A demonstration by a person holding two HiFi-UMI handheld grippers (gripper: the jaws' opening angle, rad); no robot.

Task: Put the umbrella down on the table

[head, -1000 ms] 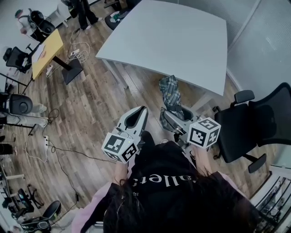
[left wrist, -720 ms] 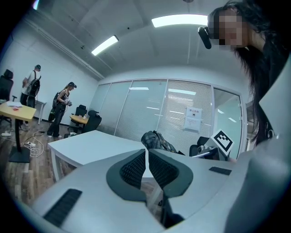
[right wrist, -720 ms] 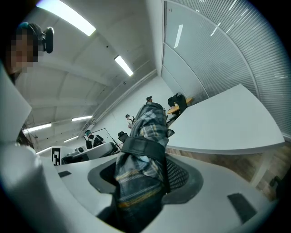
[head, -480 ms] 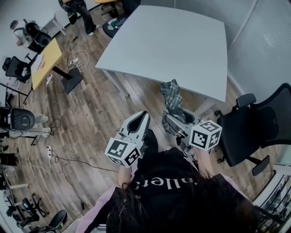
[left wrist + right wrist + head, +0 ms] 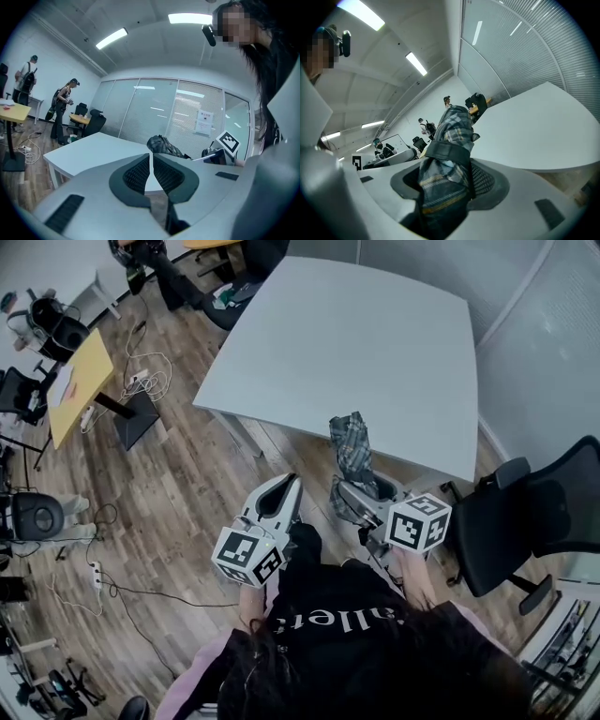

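A folded plaid umbrella (image 5: pixel 352 448) with a black strap (image 5: pixel 446 152) stands up between the jaws of my right gripper (image 5: pixel 351 491), which is shut on its lower part (image 5: pixel 443 187). Its top overlaps the near edge of the white table (image 5: pixel 356 343) in the head view. In the right gripper view the table (image 5: pixel 534 136) stretches ahead and to the right. My left gripper (image 5: pixel 284 488) hangs beside it over the wooden floor, pads together (image 5: pixel 151 169) with nothing between them. Beyond it lies the table (image 5: pixel 93 152).
A black office chair (image 5: pixel 534 512) stands close on the right by a glass wall. A yellow table (image 5: pixel 80 381) and loose cables (image 5: pixel 141 371) lie on the floor at the left. Two people (image 5: pixel 61 110) stand at the far end.
Both grippers have moved toward the white table, the right one carrying the umbrella. The umbrella's top now overlaps the table's near edge. Neither gripper's jaws have changed.
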